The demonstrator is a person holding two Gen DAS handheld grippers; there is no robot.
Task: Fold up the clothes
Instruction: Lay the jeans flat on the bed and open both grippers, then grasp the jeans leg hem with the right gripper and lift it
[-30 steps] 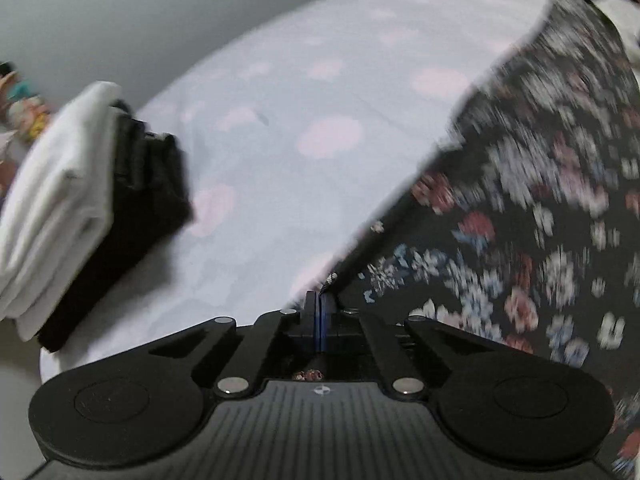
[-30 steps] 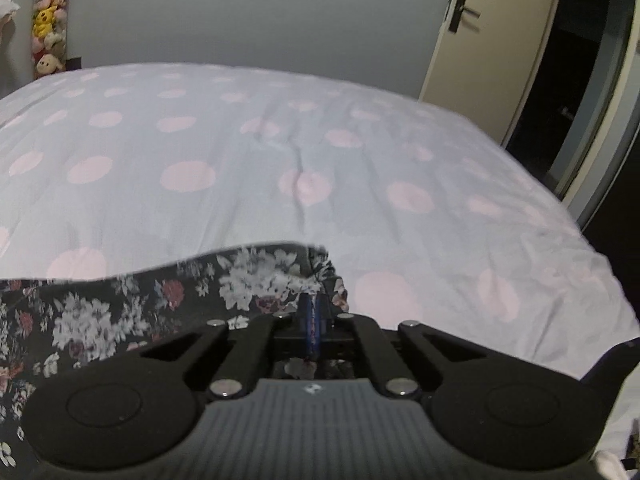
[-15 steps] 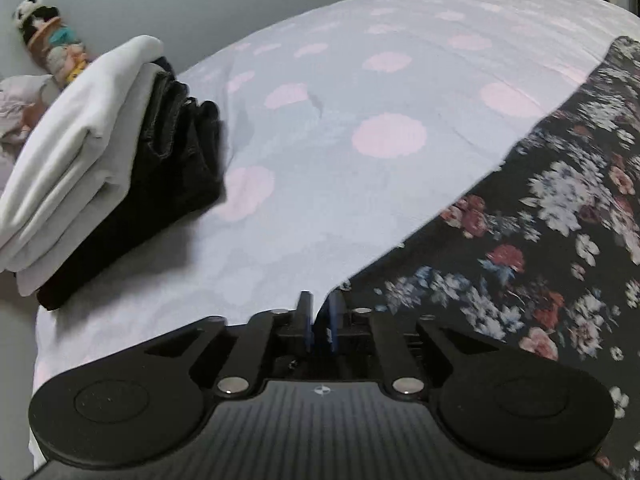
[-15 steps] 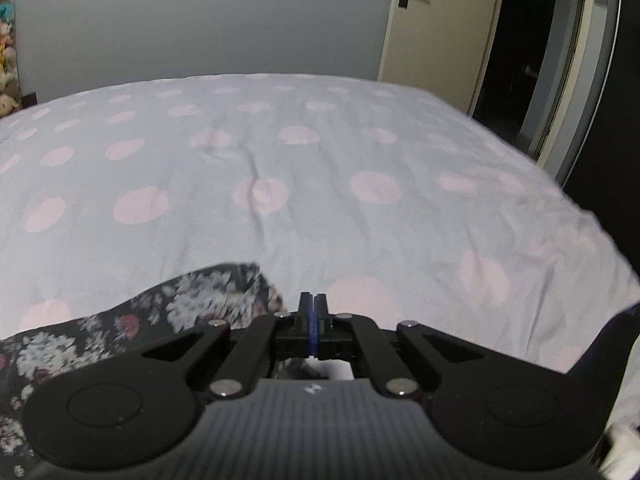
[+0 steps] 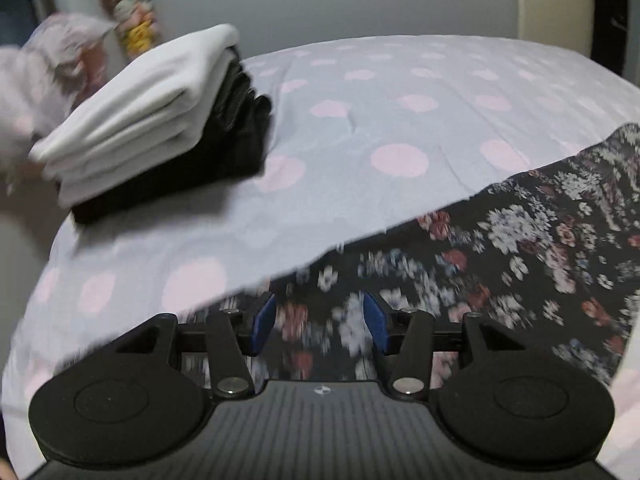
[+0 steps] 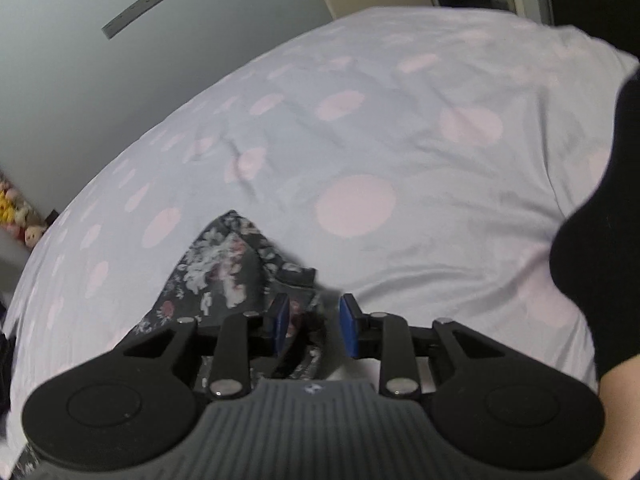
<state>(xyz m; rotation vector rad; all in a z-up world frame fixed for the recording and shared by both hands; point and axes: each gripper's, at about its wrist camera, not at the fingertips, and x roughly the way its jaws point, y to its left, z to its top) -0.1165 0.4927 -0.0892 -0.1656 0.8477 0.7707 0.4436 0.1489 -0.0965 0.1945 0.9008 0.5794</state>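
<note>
Dark floral garment spread flat on the polka-dot bedspread, one corner rumpled.

Plush toys hang beside a dotted bedsheet.

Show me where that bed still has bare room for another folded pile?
The pink-dotted grey bedsheet lies bare between the stack of folded white and black clothes and the black floral garment, and beyond toward the wall. The near edge is crowded.

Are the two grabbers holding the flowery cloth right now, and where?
Neither holds it. The left gripper and right gripper have just been opening, their pads apart, the floral garment lying loose between them.
</note>
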